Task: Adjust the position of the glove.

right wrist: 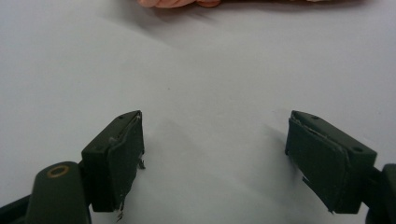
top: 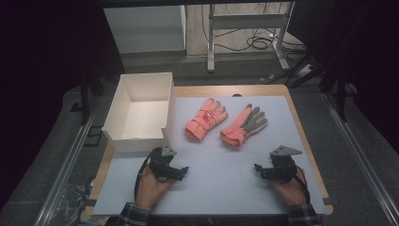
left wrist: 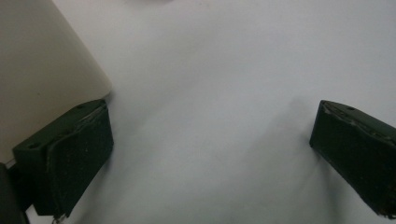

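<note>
Nearby, the white box [top: 141, 110] stands at the worktop's [top: 226, 160] left edge, two pink gloves [top: 225, 120] mid-sheet beyond bare surface. Left gripper [top: 184, 170] sits just beside the box corner, right gripper [top: 257, 168] well apart; both fingers [right wrist: 114, 158] spread wide, grasping nothing.

Plaid sleeves [top: 134, 214] cover both wrists. Each gripper, left [top: 175, 172] and right [top: 263, 170], is black, topped by a grey three-cornered plate [top: 285, 151], trailing a black cable [top: 139, 175]; flat rectangular fingers [right wrist: 116, 158] look scuffed.
</note>
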